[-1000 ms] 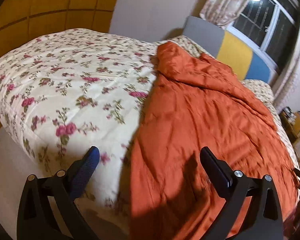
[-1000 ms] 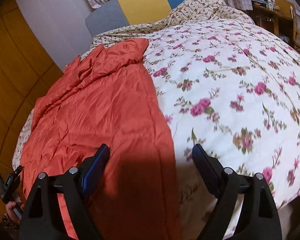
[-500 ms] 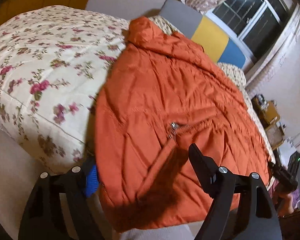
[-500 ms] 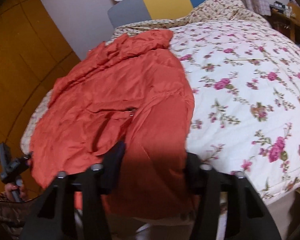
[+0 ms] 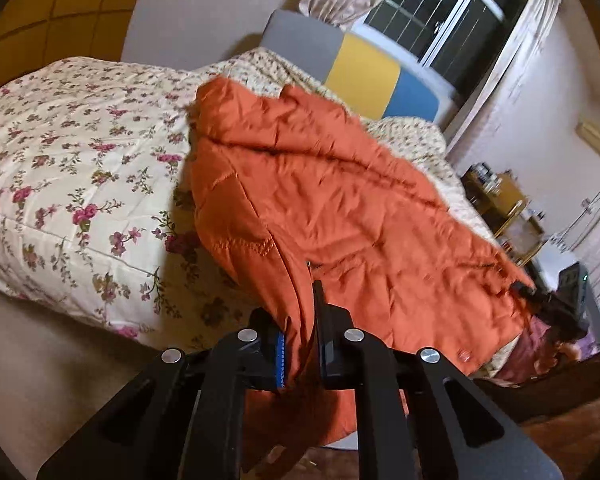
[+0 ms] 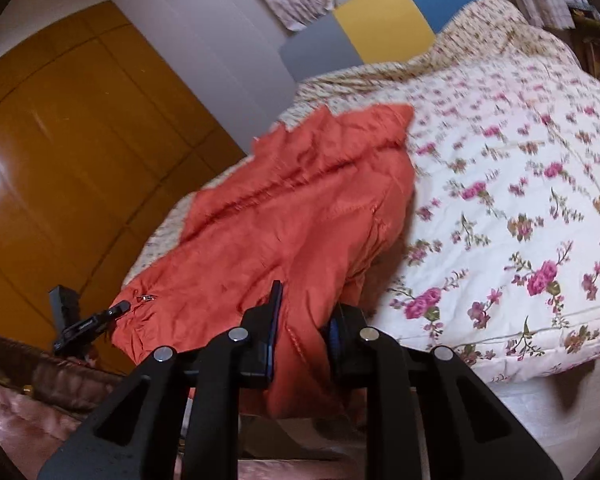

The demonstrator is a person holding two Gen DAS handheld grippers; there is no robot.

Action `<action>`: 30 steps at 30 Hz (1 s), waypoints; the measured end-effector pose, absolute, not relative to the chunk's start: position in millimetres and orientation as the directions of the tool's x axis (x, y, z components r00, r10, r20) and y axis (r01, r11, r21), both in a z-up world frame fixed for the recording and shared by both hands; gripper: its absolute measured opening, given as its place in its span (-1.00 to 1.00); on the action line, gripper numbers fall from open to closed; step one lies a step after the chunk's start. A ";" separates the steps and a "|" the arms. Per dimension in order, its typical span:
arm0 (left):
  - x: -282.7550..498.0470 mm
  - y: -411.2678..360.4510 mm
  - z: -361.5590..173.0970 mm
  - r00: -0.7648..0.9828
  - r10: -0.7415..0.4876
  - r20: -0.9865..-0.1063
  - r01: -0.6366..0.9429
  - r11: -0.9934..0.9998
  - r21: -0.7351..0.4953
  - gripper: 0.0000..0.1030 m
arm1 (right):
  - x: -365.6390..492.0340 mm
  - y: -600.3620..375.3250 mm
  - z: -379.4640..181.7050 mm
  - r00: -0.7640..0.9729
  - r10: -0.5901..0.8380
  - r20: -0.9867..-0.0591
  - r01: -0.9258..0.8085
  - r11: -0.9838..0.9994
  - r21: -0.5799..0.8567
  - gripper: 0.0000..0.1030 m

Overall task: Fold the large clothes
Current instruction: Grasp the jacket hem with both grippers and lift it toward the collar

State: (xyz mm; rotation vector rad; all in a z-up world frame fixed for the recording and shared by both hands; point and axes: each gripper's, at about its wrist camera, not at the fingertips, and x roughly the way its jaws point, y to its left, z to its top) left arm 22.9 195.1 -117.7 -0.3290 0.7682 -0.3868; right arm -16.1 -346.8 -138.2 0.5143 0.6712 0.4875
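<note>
Since a second ago both tongs have gone from wide apart to gripping the orange quilted jacket [image 5: 340, 200] at the bed's foot edge, on the floral quilt [image 5: 80, 168]. Left gripper [image 5: 300, 344] is clamped on the hem; right gripper [image 6: 304, 340] is closing on it. Soft, puffy and slippery: grip hem corners.

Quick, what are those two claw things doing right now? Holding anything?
Left gripper: shut on the orange jacket hem.
Right gripper: fingers closing, jacket hem pinched between them.
</note>
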 end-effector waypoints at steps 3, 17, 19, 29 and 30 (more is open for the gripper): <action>20.3 199.4 -100.5 0.687 -0.462 -0.561 0.214 0.866 -0.452 -0.79 | -7.8 -352.1 -127.7 0.701 0.590 -0.400 -0.250 0.729 0.637 -0.67; 137.6 216.3 -58.1 0.746 -0.495 -0.446 0.158 0.782 -0.602 -0.79 | 128.4 -363.4 -86.8 0.744 0.568 -0.351 -0.186 0.681 0.708 -0.73; 157.0 220.7 -59.9 0.742 -0.497 -0.450 0.137 0.770 -0.624 -0.79 | 151.5 -367.6 -89.7 0.746 0.563 -0.356 -0.150 0.662 0.734 -0.73; 248.9 229.8 -85.3 0.720 -0.471 -0.510 0.020 0.748 -0.663 -0.79 | 243.1 -380.3 -128.6 0.733 0.546 -0.406 -0.010 0.605 0.796 -0.70; 257.2 229.6 -89.4 0.716 -0.467 -0.520 0.005 0.747 -0.664 -0.79 | 249.5 -380.9 -133.8 0.731 0.545 -0.411 0.001 0.601 0.799 -0.69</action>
